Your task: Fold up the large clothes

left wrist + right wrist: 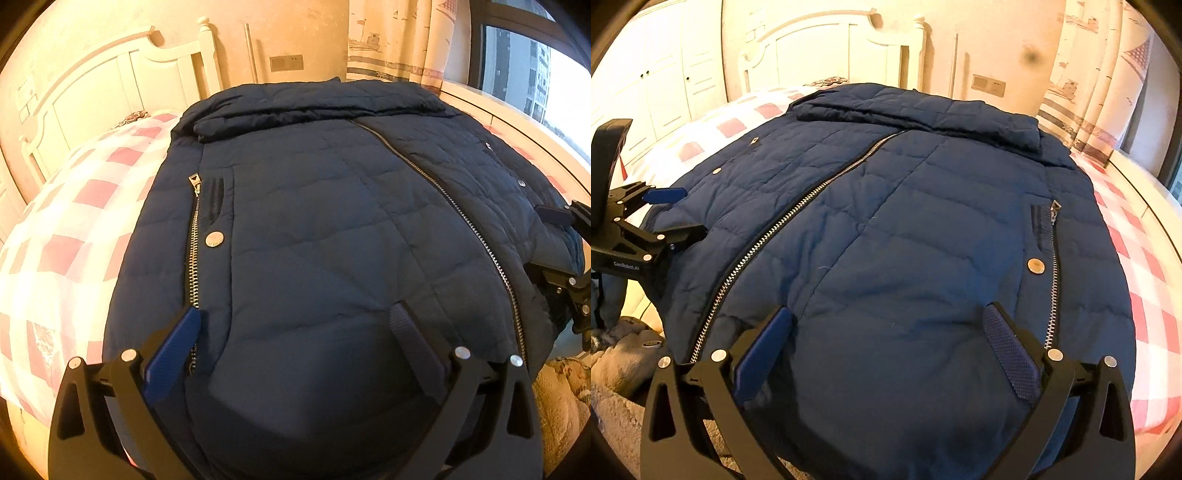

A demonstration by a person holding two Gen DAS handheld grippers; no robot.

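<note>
A navy quilted jacket (332, 221) lies front-up on the bed, zipped, with its collar toward the headboard; it also fills the right wrist view (886, 240). My left gripper (295, 317) is open, jaws wide apart over the jacket's near hem on the left-pocket side. My right gripper (886, 317) is open, jaws wide apart over the near hem on the other side. Each gripper shows at the edge of the other's view: the right one (554, 240) and the left one (676, 214), both at the jacket's hem. Neither holds cloth.
The bed has a pink-and-white checked cover (66, 229) and a white headboard (110, 81). Curtains (399, 40) and a window (524, 74) stand on one side. A brown fluffy blanket (617, 369) lies below the bed's near edge.
</note>
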